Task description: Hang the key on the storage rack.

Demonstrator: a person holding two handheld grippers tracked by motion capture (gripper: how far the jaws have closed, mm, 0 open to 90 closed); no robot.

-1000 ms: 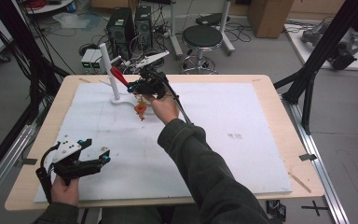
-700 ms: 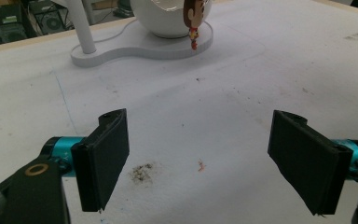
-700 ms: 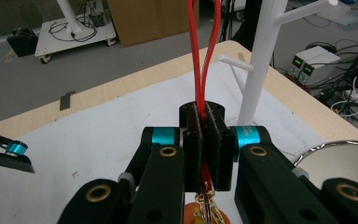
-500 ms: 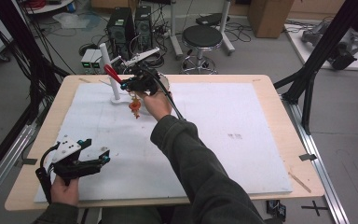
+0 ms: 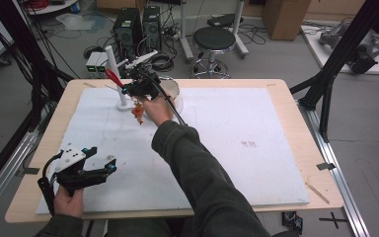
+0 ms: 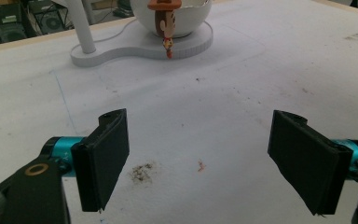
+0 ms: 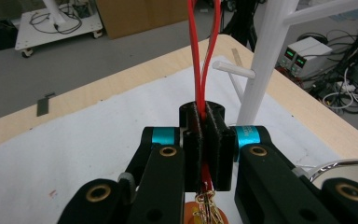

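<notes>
My right gripper (image 5: 134, 89), near the table's (image 5: 296, 98) far-left corner, is clenched on a red loop (image 7: 204, 51); a small charm (image 5: 138, 111) dangles below it, clear of the white mat (image 5: 237, 123). I judge the loop is raised beside the white stand (image 5: 114, 74) so it can go over a peg (image 7: 233, 71). My left gripper (image 5: 86, 170) rests released at the near-left corner, holding nothing, apparently parked out of the way. The right gripper view shows the loop pinched between the pads and a gold chain (image 7: 206, 205) beneath; the left gripper view shows the charm hanging before a white bowl (image 6: 177, 18) on the stand's base.
</notes>
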